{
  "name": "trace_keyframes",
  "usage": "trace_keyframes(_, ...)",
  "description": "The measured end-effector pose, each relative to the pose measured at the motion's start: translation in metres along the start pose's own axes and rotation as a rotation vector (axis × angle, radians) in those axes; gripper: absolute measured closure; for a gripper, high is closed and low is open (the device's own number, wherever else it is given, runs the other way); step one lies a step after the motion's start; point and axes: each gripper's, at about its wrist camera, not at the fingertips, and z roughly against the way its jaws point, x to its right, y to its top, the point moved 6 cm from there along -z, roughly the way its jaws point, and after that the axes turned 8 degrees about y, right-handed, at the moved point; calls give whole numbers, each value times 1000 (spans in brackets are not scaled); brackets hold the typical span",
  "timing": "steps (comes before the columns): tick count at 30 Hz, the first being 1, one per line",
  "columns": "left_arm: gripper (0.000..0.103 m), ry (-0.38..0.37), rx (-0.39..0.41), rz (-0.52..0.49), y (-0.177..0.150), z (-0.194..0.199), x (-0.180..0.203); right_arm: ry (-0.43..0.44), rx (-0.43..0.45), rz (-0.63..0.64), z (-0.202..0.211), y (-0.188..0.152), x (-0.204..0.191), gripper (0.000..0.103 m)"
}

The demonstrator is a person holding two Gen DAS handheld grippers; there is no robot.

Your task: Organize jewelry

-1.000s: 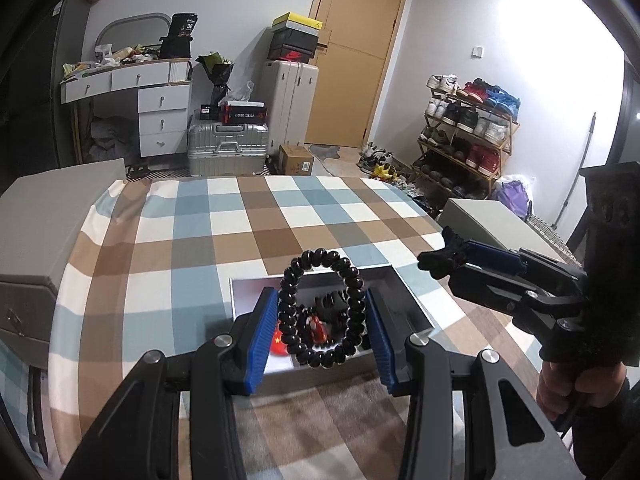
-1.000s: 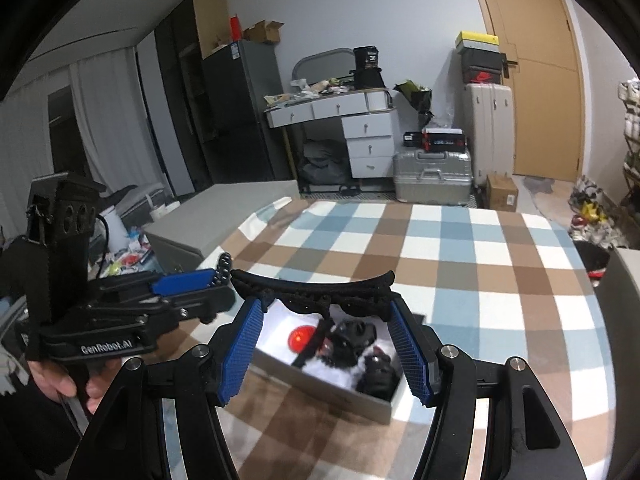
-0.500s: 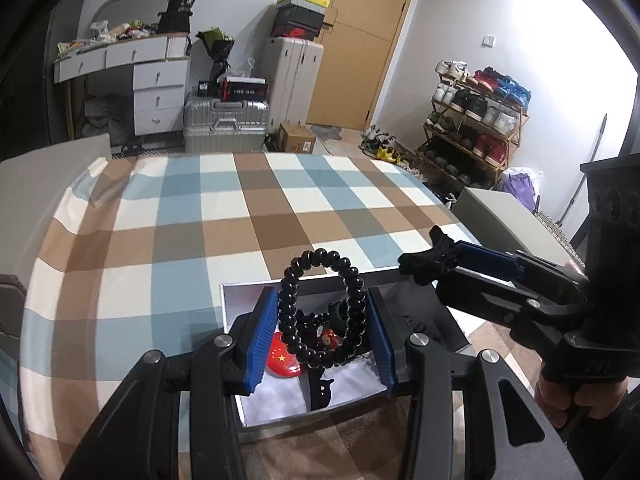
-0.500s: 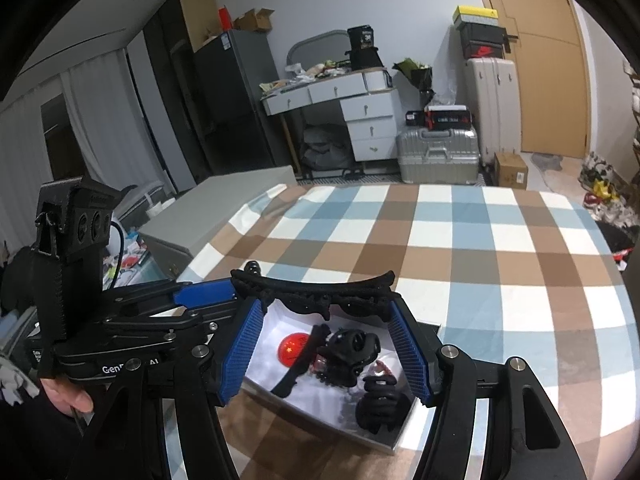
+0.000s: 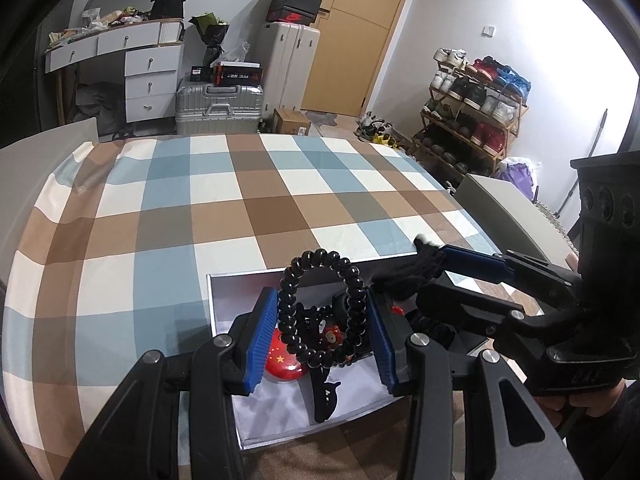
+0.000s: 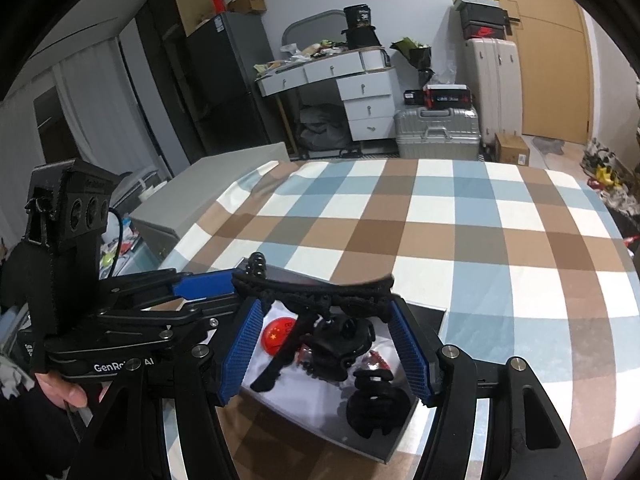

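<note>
left claw [image 5: 322,332] is clamped on a black beaded bracelet [image 5: 320,312], the loop standing upright between the blue pads [image 5: 262,340] right over the open tray [image 5: 224,300]. my right claw [image 6: 326,344] is gripping a black braided band [image 6: 316,290] stretched across its fingertips, hanging over the same tray [image 6: 424,316]. from the left cam i can see the right claw [image 5: 430,258] coming in from the side, band bunched at its tip. the tray sits on the desk with the checkered blue, brown and white cloth [image 5: 200,208]. inside it there's a red round piece with yellow stars [image 5: 282,362], a black clip [image 6: 280,354], and a heap of dark beaded stuff [image 6: 372,400] i can't really sort out. both claws hover close together, nearly touching above the tray.
</note>
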Motion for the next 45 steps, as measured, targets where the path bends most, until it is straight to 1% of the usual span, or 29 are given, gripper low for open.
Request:
trace_keyframes(1, 58, 3, -4, 0, 0, -1, 0, 2, 3, 2, 0, 0, 0, 38)
trace_keyframes(2, 57, 6, -8, 0, 0, -2, -1, 6, 5, 3, 1, 0, -1, 38)
trace_keyframes(4, 48, 2, -15, 3, -1, -3, -2, 7, 14, 3, 3, 0, 0, 33)
trace_keyframes(5, 46, -4, -14, 3, -1, -2, -2, 11, 22, 3, 6, 0, -1, 33)
trace_keyframes(7, 36, -10, -11, -7, -2, 1, -1, 15, 39, 4, 10, 1, -1, 33)
trace_keyframes(9, 36, 8, 3, -15, -2, 6, -1, 13, 64, 6, 18, 1, -2, 32)
trace_keyframes(11, 36, 14, 14, -12, -1, 10, -2, 10, 101, 1, 29, 2, -2, 27)
trace_keyframes(15, 36, 58, 71, 4, 3, 23, -5, 6, 162, -10, 47, 5, -4, 23)
trace_keyframes(16, 36, 92, 96, 9, 4, 29, -7, 4, 179, -10, 52, 6, -5, 20)
trace_keyframes(18, 35, 121, 128, 16, 6, 35, -10, -1, 210, -6, 61, 8, -8, 17)
trace_keyframes(20, 33, 157, 170, 28, 9, 44, -12, -5, 247, 0, 71, 9, -11, 13)
trace_keyframes(22, 21, 189, 222, 34, 11, 55, -12, -7, 278, 8, 78, 10, -15, 7)
trace_keyframes(25, 19, 230, 280, 30, 11, 65, -11, -5, 329, 25, 89, 11, -22, 0)
trace_keyframes(26, 19, 237, 292, 26, 10, 68, -10, -14, 350, 37, 94, 11, -25, 0)
trace_keyframes(29, 17, 267, 332, 39, 8, 75, -10, -26, 378, 66, 99, 8, -32, 0)
trace_keyframes(30, 12, 285, 343, 45, 7, 78, -10, -36, 383, 75, 100, 7, -34, 0)
trace_keyframes(31, 3, 311, 362, 56, 6, 81, -11, -41, 391, 85, 101, 6, -35, 0)
trace_keyframes(32, 1, 336, 389, 70, 5, 85, -13, -50, 406, 103, 104, 5, -38, 0)
trace_keyframes(33, 1, 349, 418, 80, 4, 90, -15, -59, 420, 111, 107, 2, -40, 0)
trace_keyframes(35, 1, 347, 461, 86, 2, 97, -15, -63, 455, 124, 113, -1, -44, 0)
trace_keyframes(39, 1, 376, 501, 77, -3, 103, -14, -68, 501, 129, 124, -5, -50, 0)
trace_keyframes(43, 1, 390, 535, 76, -11, 107, -11, -123, 548, 164, 130, -10, -53, 0)
trace_keyframes(45, 1, 395, 539, 70, -15, 106, -10, -171, 561, 201, 129, -14, -55, 0)
